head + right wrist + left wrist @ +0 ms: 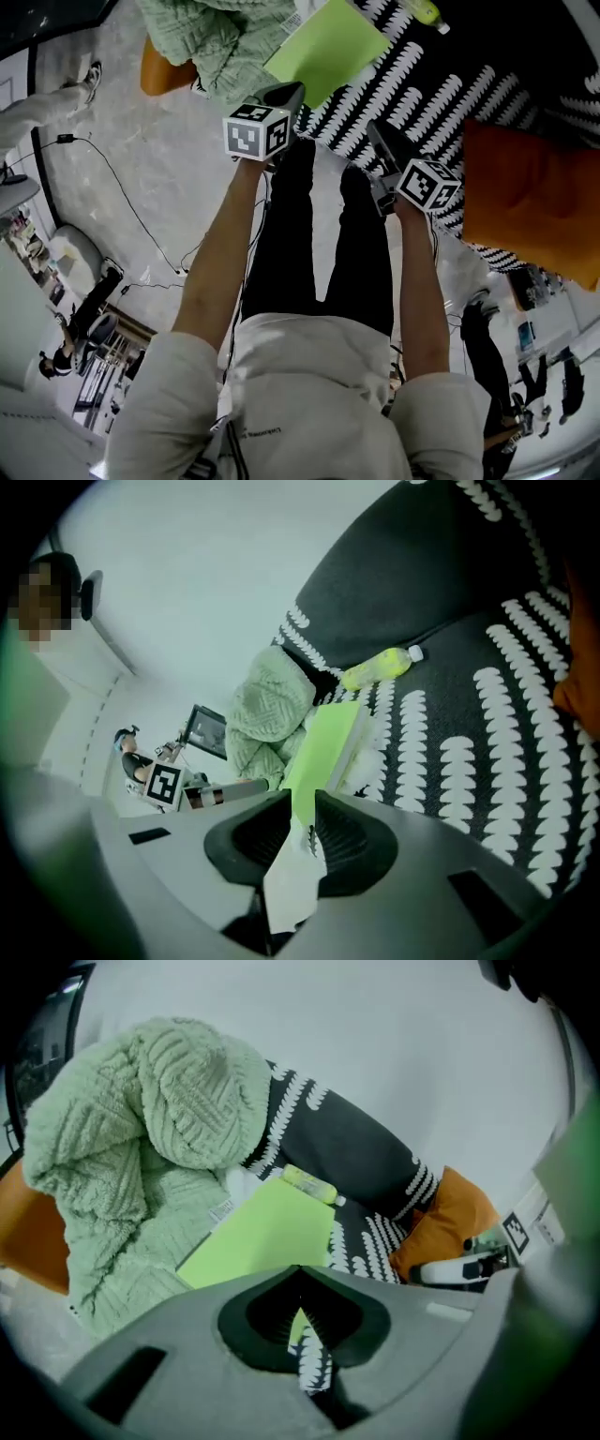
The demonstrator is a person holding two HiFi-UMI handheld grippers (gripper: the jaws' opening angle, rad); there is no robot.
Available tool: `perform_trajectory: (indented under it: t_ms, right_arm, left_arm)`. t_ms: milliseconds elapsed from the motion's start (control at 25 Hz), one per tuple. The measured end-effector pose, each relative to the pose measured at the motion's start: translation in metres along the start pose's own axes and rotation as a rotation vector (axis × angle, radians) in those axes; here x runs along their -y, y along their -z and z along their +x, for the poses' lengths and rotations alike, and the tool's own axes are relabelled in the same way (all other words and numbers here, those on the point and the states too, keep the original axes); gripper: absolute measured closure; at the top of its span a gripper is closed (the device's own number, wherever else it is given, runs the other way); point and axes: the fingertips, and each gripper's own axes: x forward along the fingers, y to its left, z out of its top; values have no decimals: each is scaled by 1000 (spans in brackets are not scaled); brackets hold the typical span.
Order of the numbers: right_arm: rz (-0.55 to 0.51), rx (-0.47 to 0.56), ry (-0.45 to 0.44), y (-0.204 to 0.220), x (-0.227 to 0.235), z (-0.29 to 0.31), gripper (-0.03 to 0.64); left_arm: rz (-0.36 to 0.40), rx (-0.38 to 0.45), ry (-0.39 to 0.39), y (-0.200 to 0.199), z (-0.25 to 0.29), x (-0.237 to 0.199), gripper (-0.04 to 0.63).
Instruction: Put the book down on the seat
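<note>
A lime-green book [328,47] lies flat on the black-and-white patterned sofa seat [427,89], its left edge against a pale green blanket [225,37]. The book [267,1237] fills the middle of the left gripper view, and it shows edge-on [323,747] in the right gripper view. My left gripper [284,96] hovers just short of the book's near corner; its jaws [300,1274] meet at the tips with nothing in them. My right gripper [377,133] hangs over the seat's front edge, right of the book. Its jaws [302,803] stand a little apart and hold nothing.
A yellow-green bottle [424,11] lies on the seat beyond the book. An orange cushion [525,197] sits at the seat's right, another orange piece [164,70] under the blanket at left. A cable [122,187] trails over the grey floor. My legs stand below the grippers.
</note>
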Motion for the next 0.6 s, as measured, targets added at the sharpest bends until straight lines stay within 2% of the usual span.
perform_trajectory:
  t_ms: [120, 240, 400, 600]
  right_arm:
    - [-65, -21, -9, -5, -26, -27, 538]
    - [-133, -32, -17, -14, -52, -52, 540]
    - [-224, -45, -51, -24, -90, -78, 554]
    - [-285, -59, -86, -33, -139, -96, 569]
  left_arm:
    - [-32, 36, 52, 2, -37, 52, 594]
    - [-18, 81, 49, -5, -71, 92, 594]
    - [11, 125, 17, -24, -118, 120, 594]
    - [29, 164, 2, -43, -178, 143, 594]
